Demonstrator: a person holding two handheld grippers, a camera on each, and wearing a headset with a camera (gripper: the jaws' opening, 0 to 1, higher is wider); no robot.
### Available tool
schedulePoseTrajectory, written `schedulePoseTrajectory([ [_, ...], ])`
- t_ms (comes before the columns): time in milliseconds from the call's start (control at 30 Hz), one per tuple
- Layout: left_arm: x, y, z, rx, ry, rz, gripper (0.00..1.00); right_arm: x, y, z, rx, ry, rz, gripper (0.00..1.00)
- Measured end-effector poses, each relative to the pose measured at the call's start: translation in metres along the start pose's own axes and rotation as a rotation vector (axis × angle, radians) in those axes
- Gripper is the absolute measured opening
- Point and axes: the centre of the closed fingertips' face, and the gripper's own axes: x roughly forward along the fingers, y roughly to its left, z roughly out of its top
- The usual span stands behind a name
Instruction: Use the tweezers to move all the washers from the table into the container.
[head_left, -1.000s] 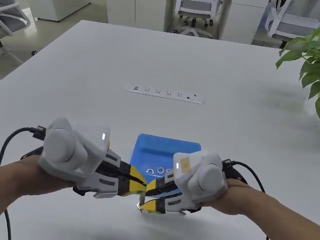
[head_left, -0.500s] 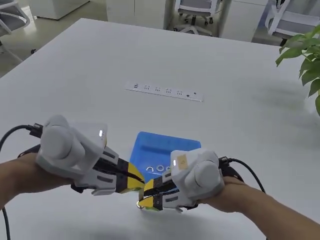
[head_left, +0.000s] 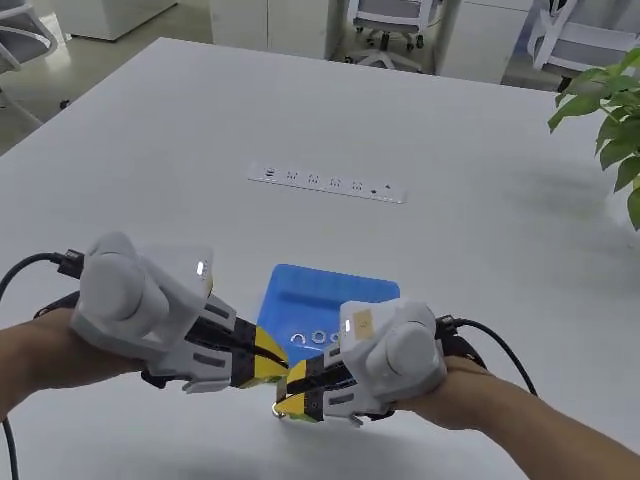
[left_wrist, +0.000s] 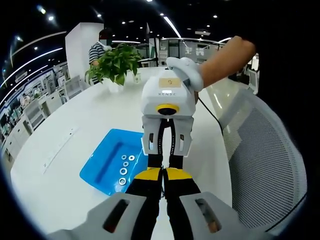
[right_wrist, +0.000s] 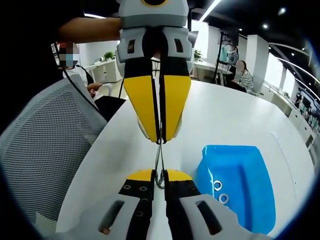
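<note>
Works at white office table (head_left: 450, 250), chairs (head_left: 395, 25) and plant (head_left: 610, 110) beyond. Clamps tweezers (right_wrist: 159, 160) in both left gripper (left_wrist: 162, 172) and right gripper (right_wrist: 160, 176); ends buried between jaws.

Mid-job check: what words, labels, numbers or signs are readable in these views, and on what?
On the white right gripper, a yellowish sticker: print too small to read.
Below that sticker, a short dark word, left gripper view: blurred, unreadable.
Marks along the flat white strip on the table: too small to read.
No text on the thin metal tweezers or the blue plastic tray.
</note>
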Motion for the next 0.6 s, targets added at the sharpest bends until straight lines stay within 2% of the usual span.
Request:
schedulePoseTrajectory([
  [600, 0.0007, 0.0001, 0.0005, 0.000, 0.008, 0.000, 0.06, -0.0040, 0.0003, 0.0000, -0.008, 0.000, -0.007, 0.08],
])
